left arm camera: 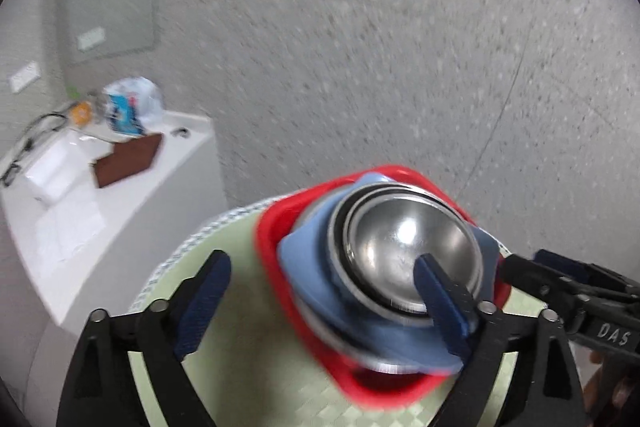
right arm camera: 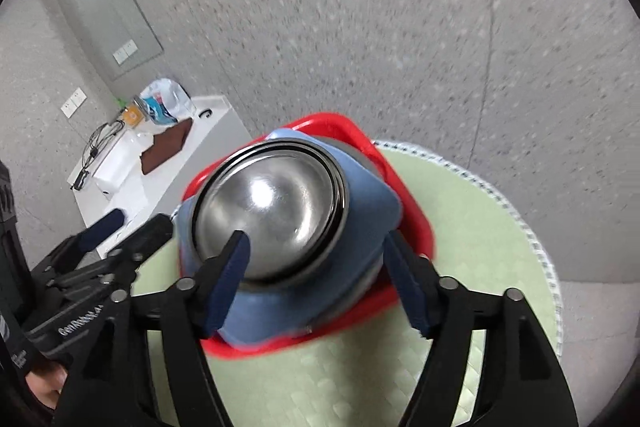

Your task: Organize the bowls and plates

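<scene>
A speckled grey floor [left arm camera: 400, 47] is filling the background, with a white side counter [left arm camera: 120, 187] of clutter standing against the wall and a round green mat [right arm camera: 460, 227] lying under the work. The task's things are sitting nested in the middle of that mat: a red tray [right arm camera: 416, 227] is carrying a blue plate [right arm camera: 368, 223], and steel bowls [right arm camera: 272, 211] are resting inside one another on top. The whole stack is looking blurred, so it is probably moving or being jostled. The likely trouble from here is the smooth, rounded bowls sliding or tipping out if the stack is tilted, or a finger pushing on the bowl wall and skidding the pile across the mat rather than seizing it. A grip on one edge only could also let the tray swing down. The left hand-held gripper [left arm camera: 324, 291] is standing wide apart, its right finger dipping into the top bowl near the rim and its left finger hanging over bare mat, clamping nothing. The right hand-held gripper [right arm camera: 320, 279] is likewise spread wide, straddling the near side of the stack with one finger inside the bowl and the other beside the plate's edge; whether either pad is actually touching cannot be told.
</scene>
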